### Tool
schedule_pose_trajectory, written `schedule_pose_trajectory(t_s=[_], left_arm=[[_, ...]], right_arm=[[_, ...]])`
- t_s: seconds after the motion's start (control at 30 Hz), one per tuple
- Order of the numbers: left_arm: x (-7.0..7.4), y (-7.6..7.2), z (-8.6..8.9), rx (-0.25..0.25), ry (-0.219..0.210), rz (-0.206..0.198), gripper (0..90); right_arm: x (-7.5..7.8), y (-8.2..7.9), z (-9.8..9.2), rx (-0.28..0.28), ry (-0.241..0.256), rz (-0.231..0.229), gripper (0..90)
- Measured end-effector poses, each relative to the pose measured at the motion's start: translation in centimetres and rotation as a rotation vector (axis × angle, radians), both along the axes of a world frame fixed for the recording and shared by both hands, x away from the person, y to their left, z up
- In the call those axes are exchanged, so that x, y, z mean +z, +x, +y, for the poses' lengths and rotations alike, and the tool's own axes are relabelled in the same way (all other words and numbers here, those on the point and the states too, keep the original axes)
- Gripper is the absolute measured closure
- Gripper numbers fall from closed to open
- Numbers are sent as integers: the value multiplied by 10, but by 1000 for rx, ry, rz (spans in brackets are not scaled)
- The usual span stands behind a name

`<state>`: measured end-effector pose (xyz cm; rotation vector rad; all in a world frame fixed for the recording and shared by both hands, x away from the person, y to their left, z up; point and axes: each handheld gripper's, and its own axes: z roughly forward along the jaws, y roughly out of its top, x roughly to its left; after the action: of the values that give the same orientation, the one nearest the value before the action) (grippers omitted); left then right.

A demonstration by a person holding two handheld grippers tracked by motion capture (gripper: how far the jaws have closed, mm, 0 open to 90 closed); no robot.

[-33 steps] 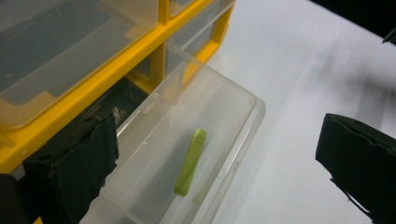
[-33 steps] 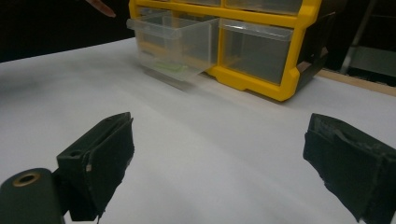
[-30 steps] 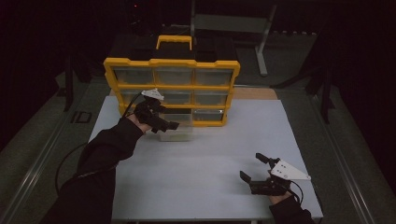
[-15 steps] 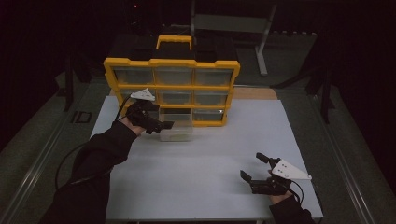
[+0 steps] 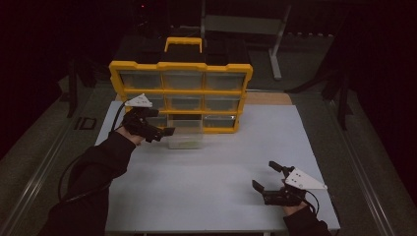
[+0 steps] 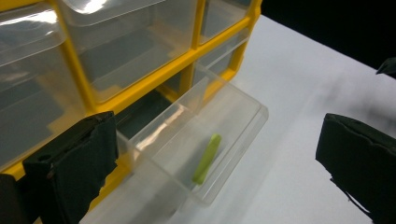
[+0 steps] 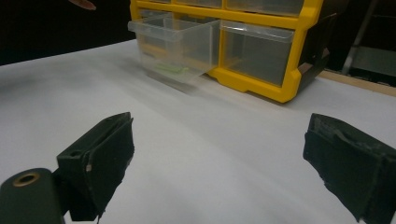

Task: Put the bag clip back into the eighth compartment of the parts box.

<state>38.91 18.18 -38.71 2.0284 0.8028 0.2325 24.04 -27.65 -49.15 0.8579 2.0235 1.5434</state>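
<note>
A yellow cabinet (image 5: pixel 181 93) with clear drawers in three rows stands at the far side of the white table (image 5: pixel 216 162). The middle drawer (image 5: pixel 185 133) of the bottom row is pulled out toward the near side and projects over the table. In the left gripper view a green stick (image 6: pixel 207 157) lies on the floor of this drawer, near its front wall. No brand, label or writing can be read on the cabinet, the drawers or the grippers.

The left gripper (image 5: pixel 162 132) is held just left of the open drawer, at its front left corner. Its jaws stand wide apart and hold nothing; in the left gripper view one jaw lies close beside the drawer's left wall, and contact cannot be judged.

The right gripper (image 5: pixel 268 177) rests low over the near right part of the table, well apart from the cabinet. Its jaws are also wide apart, with bare table between them
</note>
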Motion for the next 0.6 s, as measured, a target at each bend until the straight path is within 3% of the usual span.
schedule_pose_trajectory(t_s=[0.27, 0.6], left_arm=[[-5, -10, 10, 31, 32, -27, 2], [-7, -30, 27, 58, 7, -57, 2]], right_arm=[[0, 0, -2, -3, 6, 0, 85], [1, -1, -2, -2, 11, 0, 85]])
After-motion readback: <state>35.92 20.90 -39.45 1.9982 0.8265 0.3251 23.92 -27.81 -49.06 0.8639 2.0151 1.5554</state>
